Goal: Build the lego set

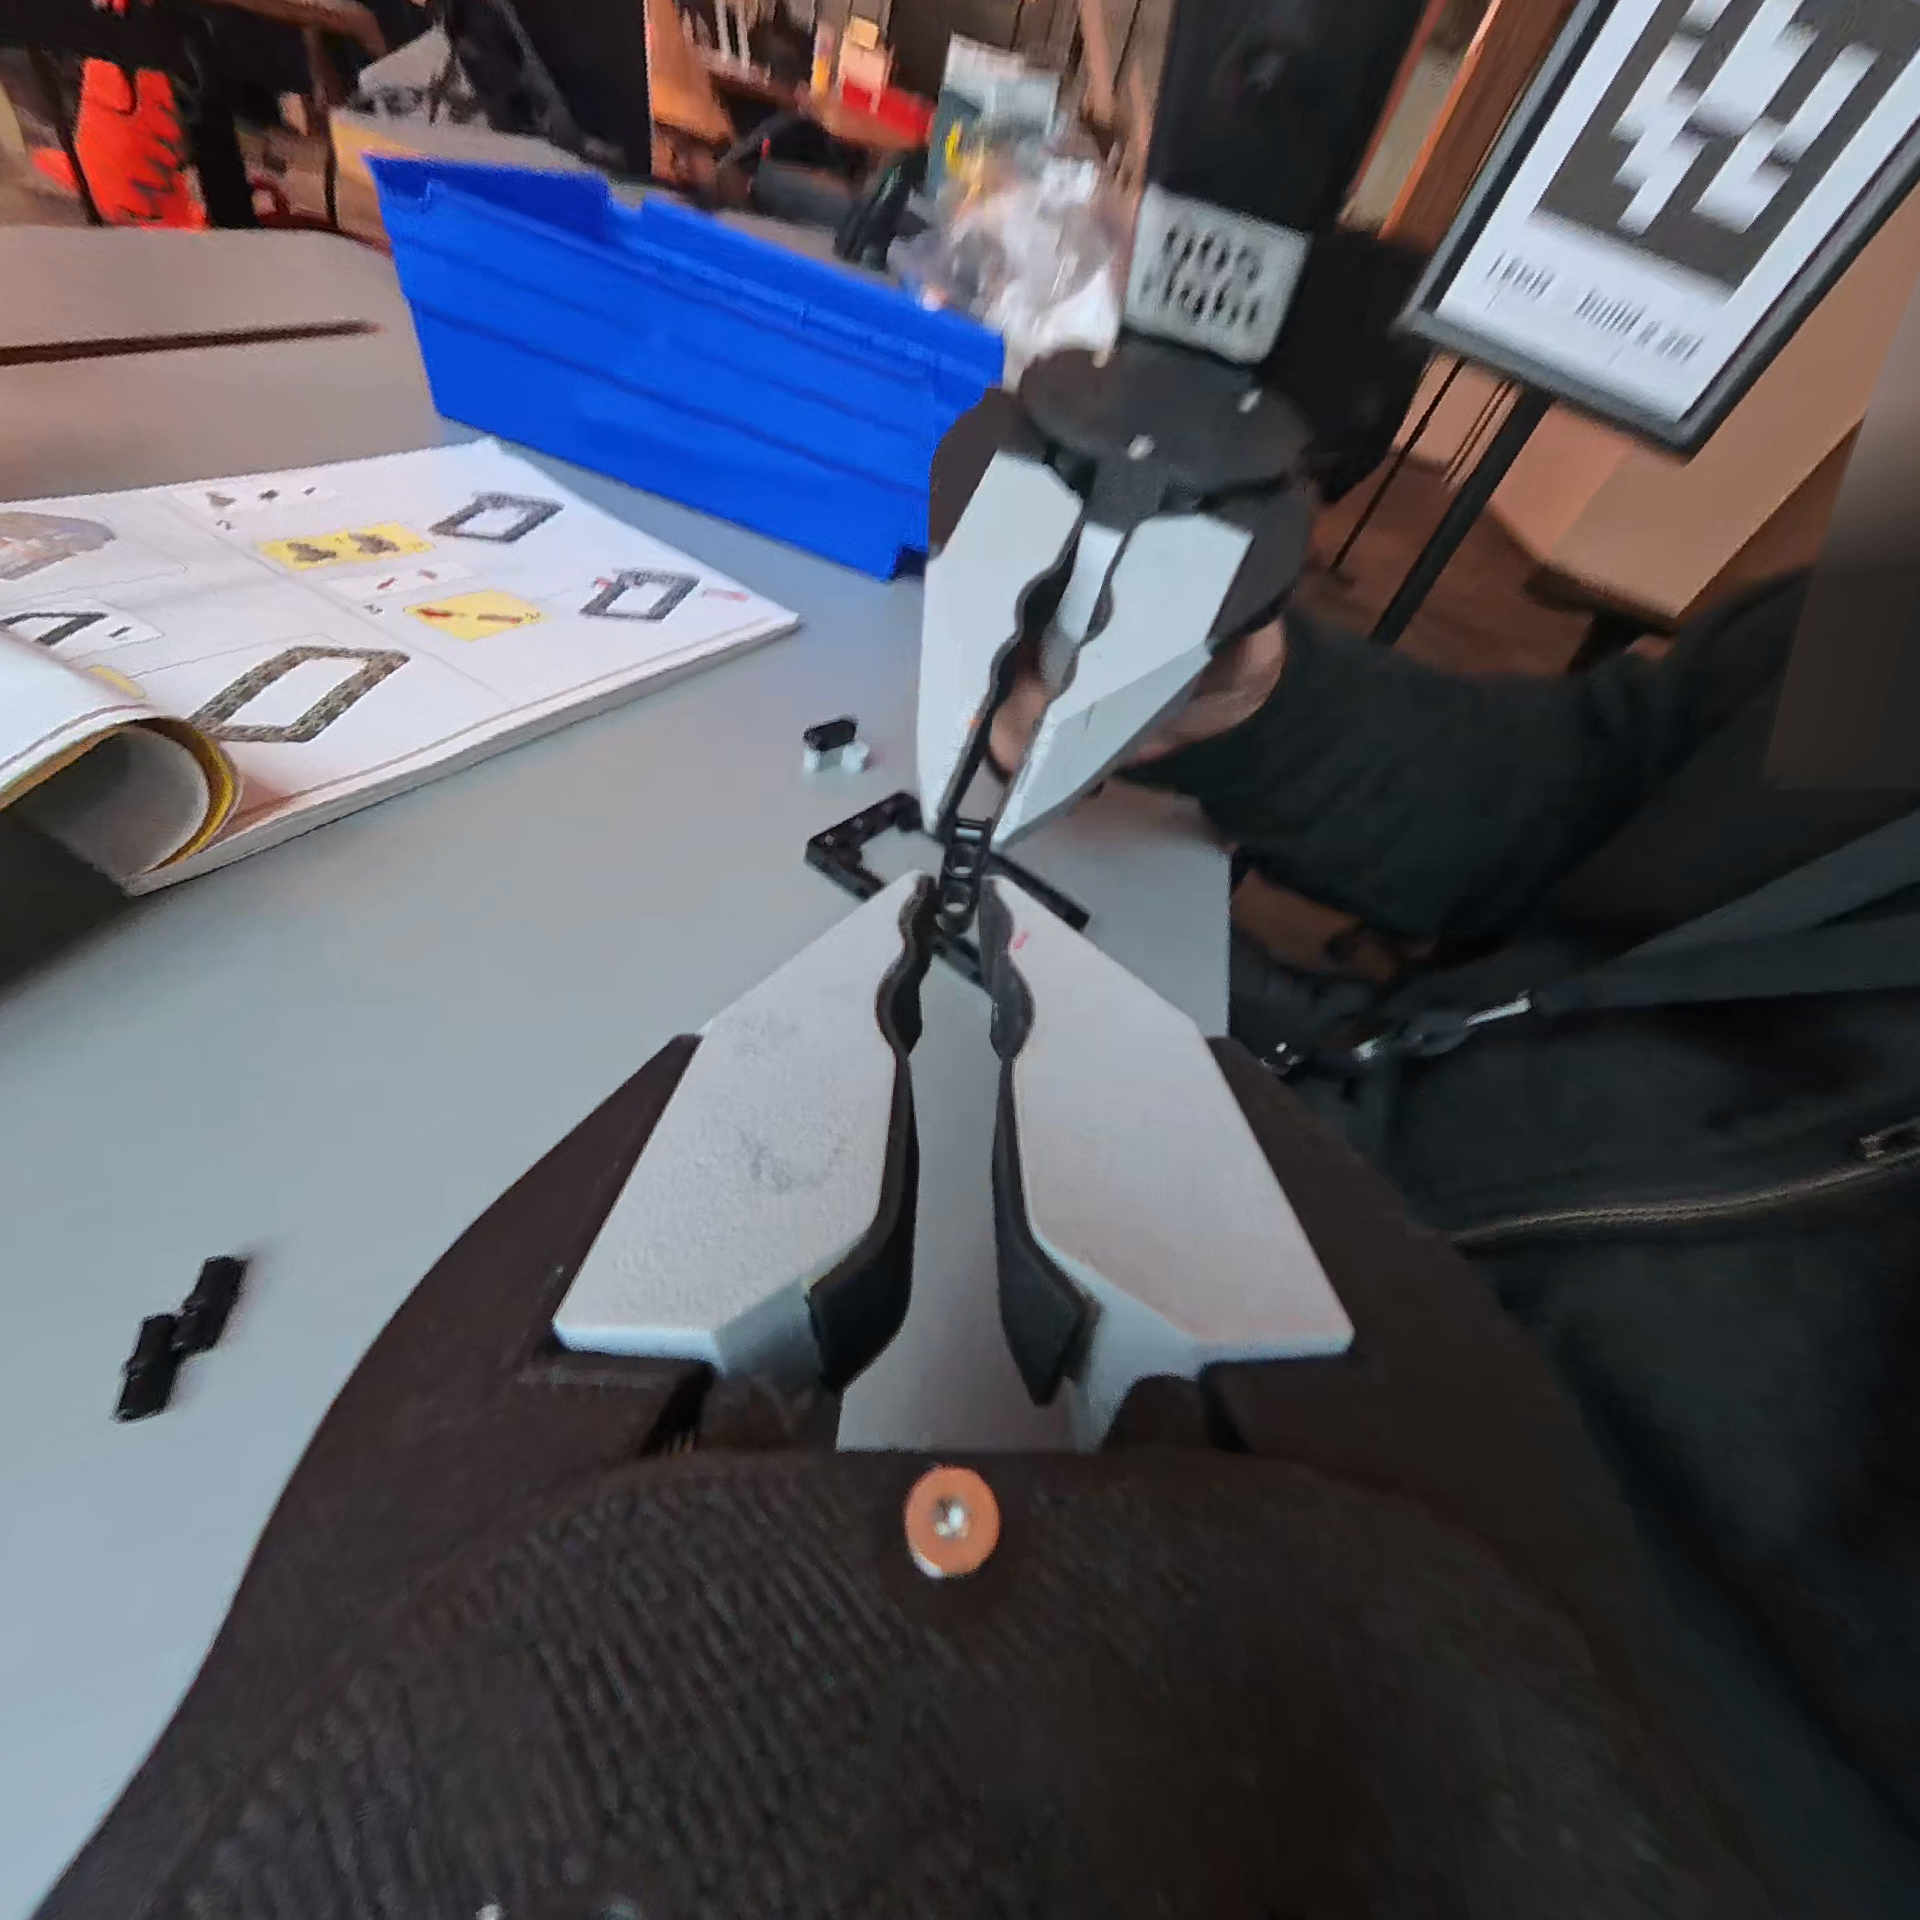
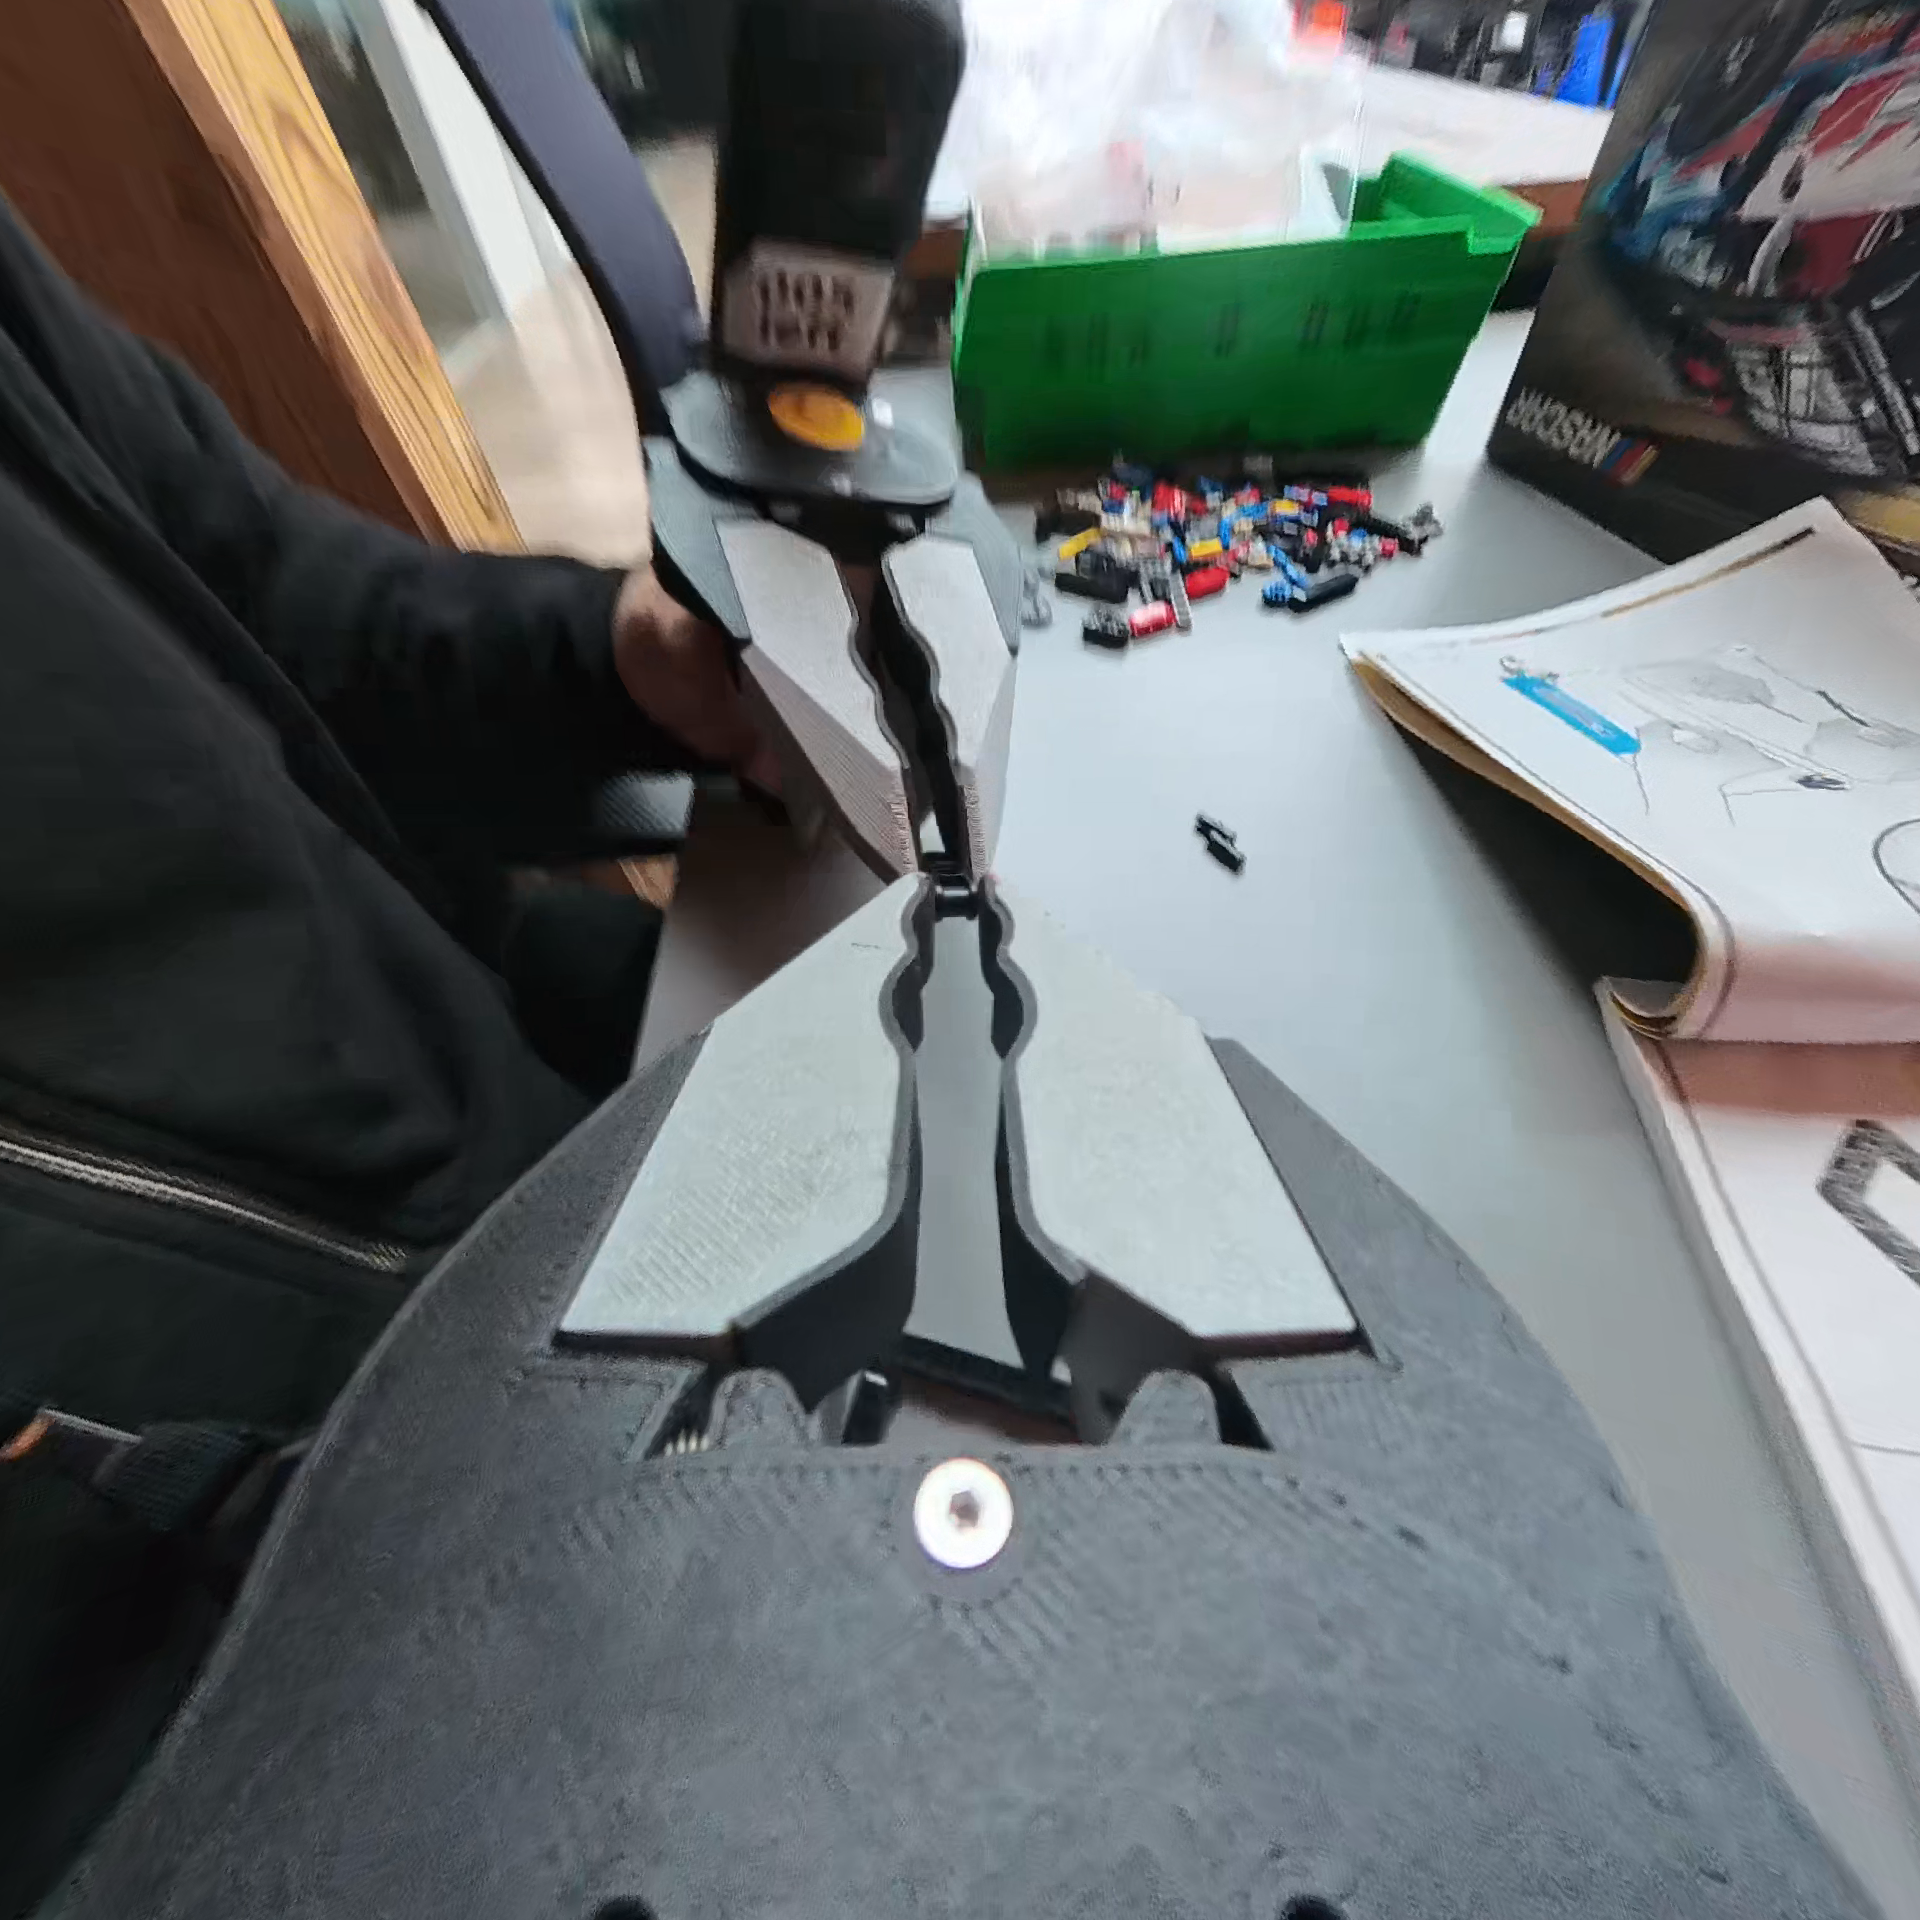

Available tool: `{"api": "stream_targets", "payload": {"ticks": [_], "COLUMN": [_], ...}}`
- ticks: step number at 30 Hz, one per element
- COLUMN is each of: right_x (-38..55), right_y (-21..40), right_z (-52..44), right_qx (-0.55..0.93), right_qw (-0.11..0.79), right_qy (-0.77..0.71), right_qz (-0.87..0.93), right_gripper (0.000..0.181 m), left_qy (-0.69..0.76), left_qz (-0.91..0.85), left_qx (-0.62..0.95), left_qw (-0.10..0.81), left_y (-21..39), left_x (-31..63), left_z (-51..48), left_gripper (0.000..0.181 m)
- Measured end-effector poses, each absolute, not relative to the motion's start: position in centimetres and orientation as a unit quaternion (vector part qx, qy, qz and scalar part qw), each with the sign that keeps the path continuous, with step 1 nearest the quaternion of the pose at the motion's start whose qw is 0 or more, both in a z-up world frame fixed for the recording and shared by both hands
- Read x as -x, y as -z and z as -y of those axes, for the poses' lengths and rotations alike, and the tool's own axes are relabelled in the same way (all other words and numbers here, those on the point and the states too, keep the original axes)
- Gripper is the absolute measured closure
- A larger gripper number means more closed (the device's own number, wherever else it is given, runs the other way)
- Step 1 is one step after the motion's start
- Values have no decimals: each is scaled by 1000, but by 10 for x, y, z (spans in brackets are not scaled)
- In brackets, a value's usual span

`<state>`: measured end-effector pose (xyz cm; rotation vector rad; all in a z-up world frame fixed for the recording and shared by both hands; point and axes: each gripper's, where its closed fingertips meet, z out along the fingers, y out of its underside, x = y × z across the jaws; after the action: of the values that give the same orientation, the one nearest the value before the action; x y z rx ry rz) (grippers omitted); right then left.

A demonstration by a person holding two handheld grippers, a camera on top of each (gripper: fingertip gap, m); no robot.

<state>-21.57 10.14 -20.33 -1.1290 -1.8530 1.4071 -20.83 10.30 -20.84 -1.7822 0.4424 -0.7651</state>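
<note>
In the left wrist view the left gripper [image 1: 951, 904] and right gripper [image 1: 971, 821] meet tip to tip at centre frame, fingers clamped on one black beam [image 1: 958, 873] above the surface [image 1: 436, 1039], manual [image 1: 395, 623] at left; the right wrist view shows the same grip, loose bricks [image 2: 1226, 561] upper right.

Thin black lego beam [image 1: 958, 871] held off table, both ends clamped between grippers.

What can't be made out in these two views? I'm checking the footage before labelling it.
- Black lego beam: both grippers' tips cover its ends, both views.
- Black frame: partly behind the left gripper, left wrist view.
- Green bin contents: blurred, right wrist view.
- Loose brick pile: pieces too small.
</note>
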Motion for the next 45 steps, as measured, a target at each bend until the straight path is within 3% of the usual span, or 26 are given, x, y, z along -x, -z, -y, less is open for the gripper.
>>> {"api": "stream_targets", "payload": {"ticks": [7,12,16,28,30,32,39,45], "right_x": [211,216,219,228,232,235,252,262], "right_y": [180,177,176,182,187,194,237,265], "right_z": [-108,-100,-96,-98,-104,-114,-106,-102], "right_qx": [429,421,415,441,463,489,519,510], "right_qw": [237,246,251,238,244,249,171,93], "right_qy": [-629,-628,-630,-627,-600,-551,-344,-179], "right_qz": [603,606,606,596,605,628,764,836], "right_gripper": [162,163,177,177,177,177,176,176], "left_qy": [383,401,403,413,345,233,131,110], "left_qz": [-152,-148,-146,-124,-143,-169,-237,-215], "left_qx": [697,681,680,709,772,820,876,868], "left_qw": [587,595,594,558,514,495,400,434], "left_y": [183,178,180,192,213,227,280,274], "left_x": [217,213,211,214,233,268,297,320], "left_z": [-98,-98,-99,-102,-101,-95,-78,-75], "left_gripper": [176,175,176,176,172,153,159,166]}}
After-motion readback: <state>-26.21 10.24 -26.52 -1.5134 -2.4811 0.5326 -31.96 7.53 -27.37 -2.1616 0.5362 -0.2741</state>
